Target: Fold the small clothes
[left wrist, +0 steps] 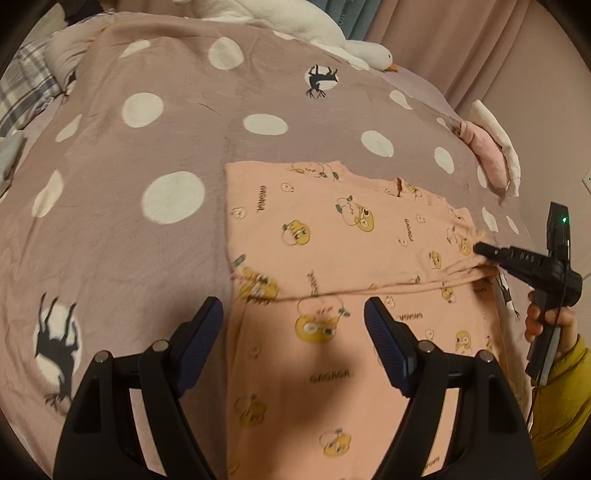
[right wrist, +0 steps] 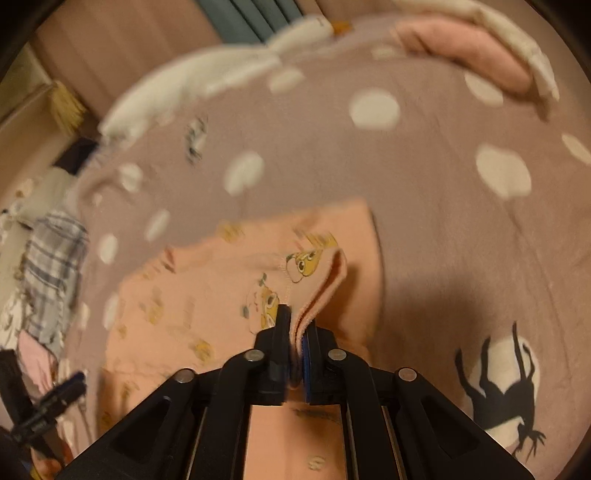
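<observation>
**Pink shirt pinched by one claw**

My right gripper (right wrist: 295, 325) is clenched on a bunched edge of the pink shirt (left wrist: 332, 229). My left gripper (left wrist: 293, 317) hangs over the shirt with its jaws spread wide and nothing in them. I see the shirt lying partly folded on the dotted bedspread (left wrist: 147, 147). A white toy goose (left wrist: 295, 22) rests far back.
</observation>
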Demonstrator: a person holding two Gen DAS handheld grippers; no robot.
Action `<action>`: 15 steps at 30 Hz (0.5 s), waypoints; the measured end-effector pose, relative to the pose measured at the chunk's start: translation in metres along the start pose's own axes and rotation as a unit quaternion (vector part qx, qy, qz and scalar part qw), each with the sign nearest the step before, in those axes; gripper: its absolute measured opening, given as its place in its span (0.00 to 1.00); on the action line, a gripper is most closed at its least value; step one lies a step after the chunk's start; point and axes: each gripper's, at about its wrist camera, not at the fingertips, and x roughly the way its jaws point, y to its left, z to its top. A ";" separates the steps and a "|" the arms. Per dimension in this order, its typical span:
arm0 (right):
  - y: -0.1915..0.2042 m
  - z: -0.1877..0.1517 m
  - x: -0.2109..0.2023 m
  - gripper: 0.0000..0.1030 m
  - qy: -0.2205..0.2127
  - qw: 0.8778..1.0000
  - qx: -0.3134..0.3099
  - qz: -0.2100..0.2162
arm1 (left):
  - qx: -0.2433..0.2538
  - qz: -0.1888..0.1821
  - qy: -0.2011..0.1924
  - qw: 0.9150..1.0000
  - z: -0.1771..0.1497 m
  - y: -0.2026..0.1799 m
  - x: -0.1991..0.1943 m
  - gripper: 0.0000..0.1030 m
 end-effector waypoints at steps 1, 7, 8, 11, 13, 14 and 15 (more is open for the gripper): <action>-0.003 0.000 -0.002 0.07 -0.006 1.000 0.001 -0.013 | 0.000 -0.002 0.004 1.000 0.004 -0.001 0.006 0.77; 0.005 -0.006 -0.039 0.07 -0.092 0.994 -0.046 -0.043 | -0.018 -0.017 -0.005 1.000 0.022 0.001 0.019 0.69; 0.008 -0.008 -0.043 0.07 -0.100 0.993 -0.056 -0.023 | -0.020 -0.019 -0.005 1.000 0.025 0.001 0.022 0.65; 0.017 -0.018 -0.038 0.07 -0.084 0.992 -0.093 0.003 | -0.023 -0.026 -0.005 0.999 0.029 0.000 0.031 0.53; 0.017 -0.025 -0.021 0.07 -0.054 0.993 -0.105 -0.018 | -0.018 -0.023 0.005 1.000 0.029 -0.001 0.040 0.45; 0.013 -0.028 -0.015 0.07 -0.044 0.993 -0.105 -0.027 | -0.016 -0.020 0.009 1.000 0.028 0.000 0.043 0.42; 0.008 -0.030 -0.009 0.07 -0.034 0.994 -0.099 -0.031 | -0.010 -0.011 0.015 1.000 0.026 0.001 0.048 0.42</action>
